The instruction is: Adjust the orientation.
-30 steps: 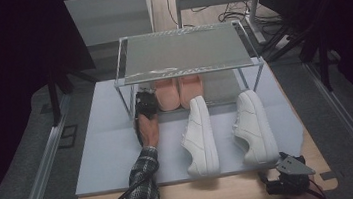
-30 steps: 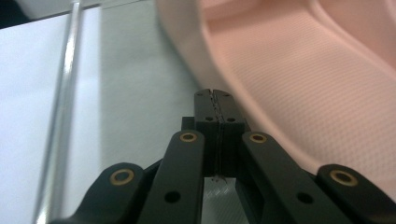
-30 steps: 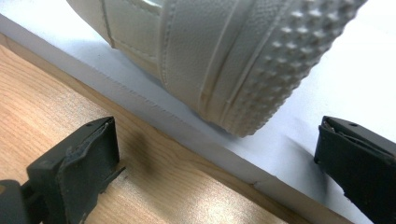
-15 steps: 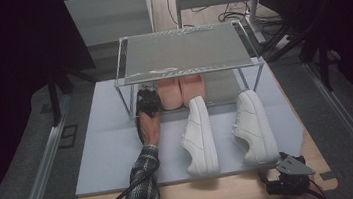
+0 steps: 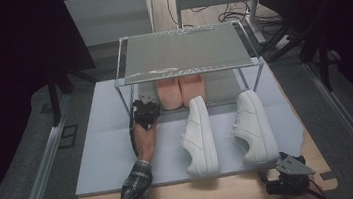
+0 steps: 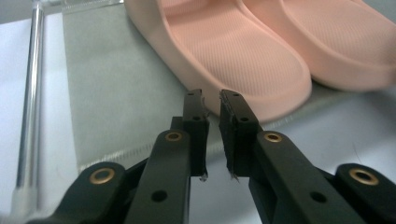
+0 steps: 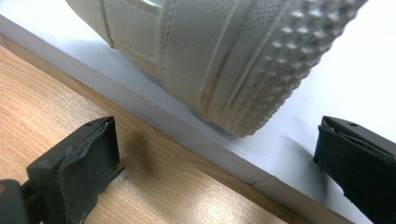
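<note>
The left gripper, jaws just parting with nothing between them, is sitting by the pink slippers under the rack, their long axes running away from the person. The right gripper is gaping empty behind the right white sneaker's heel, toe pointing toward the rack.

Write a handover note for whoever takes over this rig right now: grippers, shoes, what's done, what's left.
Left hand-held gripper: jaws have just been opening, a narrow gap, nothing between them, tips just short of the pink slippers.
Right hand-held gripper: open, empty, at the table's near edge by the heel of the right white sneaker.
Done: both slippers sit side by side on the rack's lower level.
Left, probably: the left white sneaker and the right one lie on the mat in front of the rack.
</note>
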